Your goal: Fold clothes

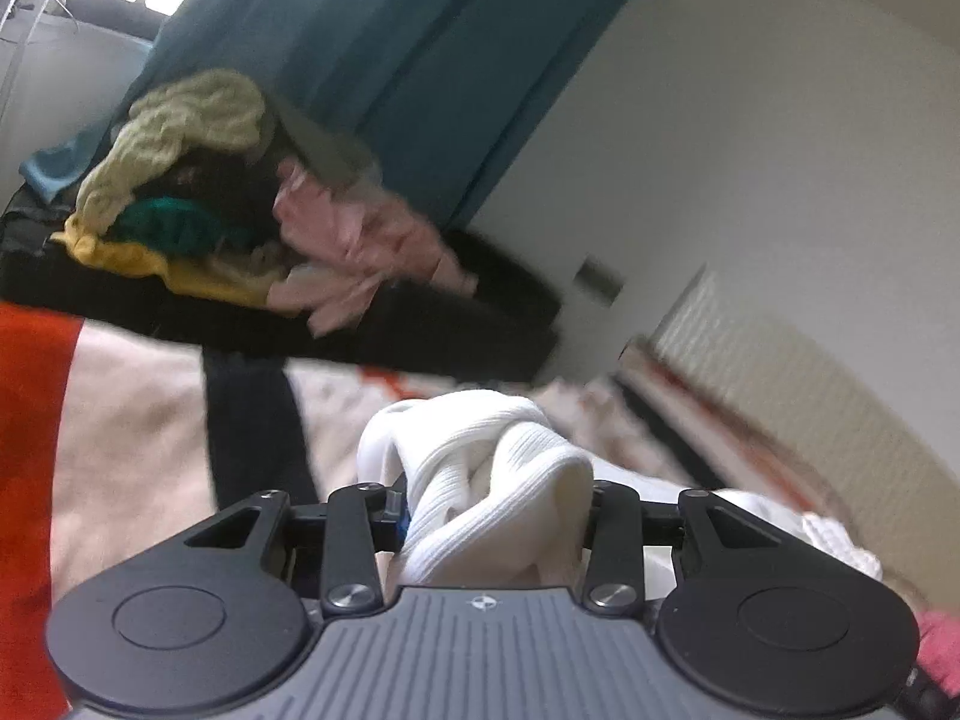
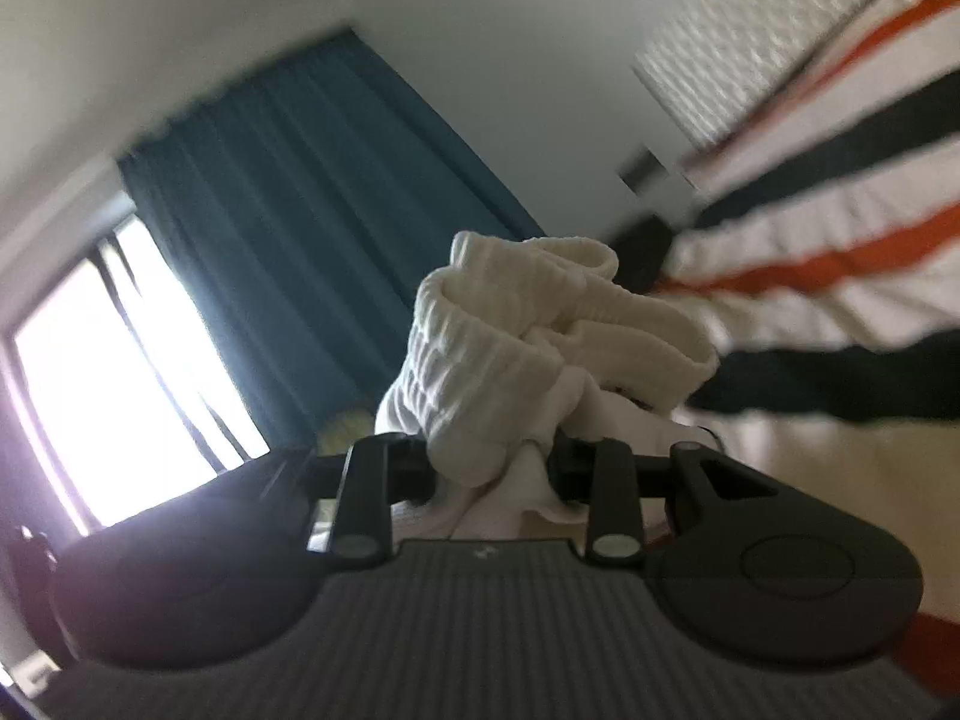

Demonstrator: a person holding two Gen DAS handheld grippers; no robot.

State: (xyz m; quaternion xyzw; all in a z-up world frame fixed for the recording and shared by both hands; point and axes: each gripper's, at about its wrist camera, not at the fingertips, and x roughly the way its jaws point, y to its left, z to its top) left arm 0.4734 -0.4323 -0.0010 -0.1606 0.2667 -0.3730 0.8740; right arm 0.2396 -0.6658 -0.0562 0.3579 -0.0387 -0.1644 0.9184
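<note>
— White ribbed garment: where does it sit?

— Bunched between the jaws of the left gripper; the jaws stand partly closed and press the knit from both sides; the cloth bulges forward past them, above a pale patterned bedspread.

— And the other tool?

— The right gripper holds the same kind of white ribbed cloth; its jaws are drawn in on a thick wad, and the folds rise up in front of the camera; whether the two handfuls belong to one piece, the views do not settle.

— What lies behind the left one?

— A black basket with a heap of clothes in it: a cream knit on top, something green beneath, yellow at the near edge, pink cloth spilling over the rim; a dark strap or band hangs from it onto the bed; a teal curtain hangs behind, beside a white wall.

— And to the right?

— A cover with black and orange stripes fills the upper right of that view, blurred; the teal curtain sits next to a bright window.
</note>
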